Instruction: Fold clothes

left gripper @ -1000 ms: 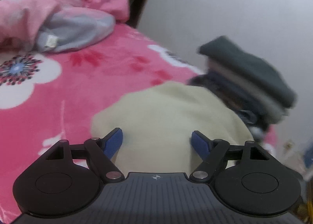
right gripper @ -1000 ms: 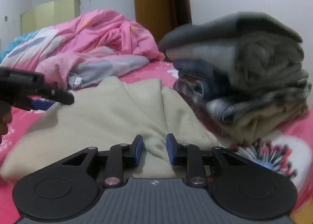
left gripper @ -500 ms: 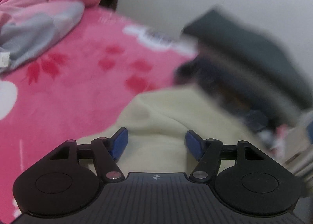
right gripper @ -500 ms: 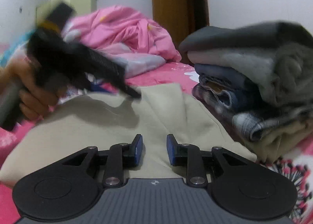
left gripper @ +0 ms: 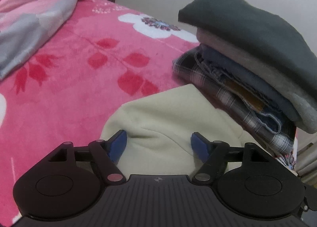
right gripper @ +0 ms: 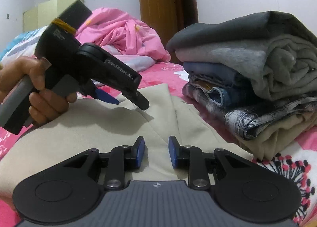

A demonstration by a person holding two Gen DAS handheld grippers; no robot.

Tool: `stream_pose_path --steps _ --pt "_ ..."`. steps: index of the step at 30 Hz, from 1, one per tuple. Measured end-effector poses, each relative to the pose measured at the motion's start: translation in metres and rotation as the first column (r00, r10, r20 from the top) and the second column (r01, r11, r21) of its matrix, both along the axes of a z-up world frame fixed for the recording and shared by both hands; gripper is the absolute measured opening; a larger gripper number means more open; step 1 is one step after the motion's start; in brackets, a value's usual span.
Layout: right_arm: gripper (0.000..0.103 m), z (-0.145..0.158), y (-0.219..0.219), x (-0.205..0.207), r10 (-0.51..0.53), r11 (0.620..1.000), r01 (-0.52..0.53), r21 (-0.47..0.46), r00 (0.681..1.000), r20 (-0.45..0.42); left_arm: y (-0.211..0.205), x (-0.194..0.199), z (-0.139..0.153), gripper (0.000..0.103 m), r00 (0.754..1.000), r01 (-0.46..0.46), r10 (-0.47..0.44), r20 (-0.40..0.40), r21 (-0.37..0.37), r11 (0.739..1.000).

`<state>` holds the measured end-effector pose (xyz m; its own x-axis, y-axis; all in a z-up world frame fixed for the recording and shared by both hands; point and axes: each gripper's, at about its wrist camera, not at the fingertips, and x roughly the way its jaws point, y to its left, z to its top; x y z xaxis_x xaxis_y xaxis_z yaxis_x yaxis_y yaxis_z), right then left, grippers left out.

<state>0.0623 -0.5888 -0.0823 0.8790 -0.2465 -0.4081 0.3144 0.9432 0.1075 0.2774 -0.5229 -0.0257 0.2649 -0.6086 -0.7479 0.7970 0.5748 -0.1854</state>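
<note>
Garment: cream garment (right gripper: pixel 95 127) lies flat on the pink bedspread (left gripper: pixel 79 64), just beside the folded stack (right gripper: pixel 247 80).
Handling: judged soft, light, limp; best pinched at an edge or corner.
Left gripper (left gripper: pixel 158 144): jaws wide, opening, empty.
Right gripper (right gripper: pixel 156 151): narrow gap over cloth, nothing visibly pinched.

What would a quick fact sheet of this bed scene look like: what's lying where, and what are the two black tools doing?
surface: pink floral blanket on a bed
garment in work: cream garment, spread flat, partly folded
finished pile: stack of folded clothes, beside the cream garment, dark grey piece on top
background: crumpled pink bedding, wooden door
left gripper: above the garment's far edge, jaws opening, nothing pinched
right gripper: over the near part, pads apart, gripping nothing
holder: a hand grips the left tool
</note>
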Motion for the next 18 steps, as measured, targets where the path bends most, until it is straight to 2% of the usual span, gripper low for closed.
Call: stream_pose_path --steps 3,5,8,9,11,13,15,16,18 --pt "0.028 0.01 0.005 -0.009 -0.022 1.0 0.022 0.001 1.0 0.02 0.025 -0.009 0.02 0.067 1.0 -0.007 0.008 0.017 -0.065 0.998" --pt "0.028 0.019 0.01 -0.02 -0.039 0.999 0.039 -0.009 0.998 0.046 0.052 -0.025 0.036 0.07 0.997 0.016 -0.007 0.075 -0.126 0.992" --pt "0.029 0.024 0.011 -0.036 -0.067 0.998 0.067 0.005 0.996 0.05 0.091 -0.055 0.043 0.072 0.99 0.056 -0.035 0.136 -0.159 0.986" --pt "0.028 0.024 0.011 -0.04 -0.077 0.997 0.076 0.012 0.996 0.049 0.102 -0.065 0.04 0.073 0.989 0.073 -0.051 0.142 -0.157 0.985" --pt "0.028 0.007 0.006 -0.038 -0.09 0.995 0.09 0.041 0.996 0.007 0.109 -0.082 0.025 0.075 0.986 0.107 -0.09 0.139 -0.119 0.987" --pt "0.028 0.002 0.011 -0.036 -0.088 0.996 0.088 0.0 0.996 0.017 0.107 -0.1 0.009 0.076 0.962 0.128 -0.107 0.252 -0.068 0.989" --pt "0.028 0.012 0.015 -0.029 -0.107 0.994 0.106 -0.01 0.994 -0.021 0.102 -0.117 0.004 0.077 0.914 0.157 -0.142 0.38 -0.008 0.988" --pt "0.029 0.019 0.016 -0.033 -0.109 0.994 0.11 0.004 0.994 -0.024 0.102 -0.121 0.008 0.076 0.904 0.155 -0.143 0.402 0.002 0.988" --pt "0.029 0.032 0.023 -0.043 -0.093 0.995 0.093 0.026 0.996 0.002 0.111 -0.127 0.018 0.074 0.91 0.15 -0.13 0.393 -0.021 0.988"
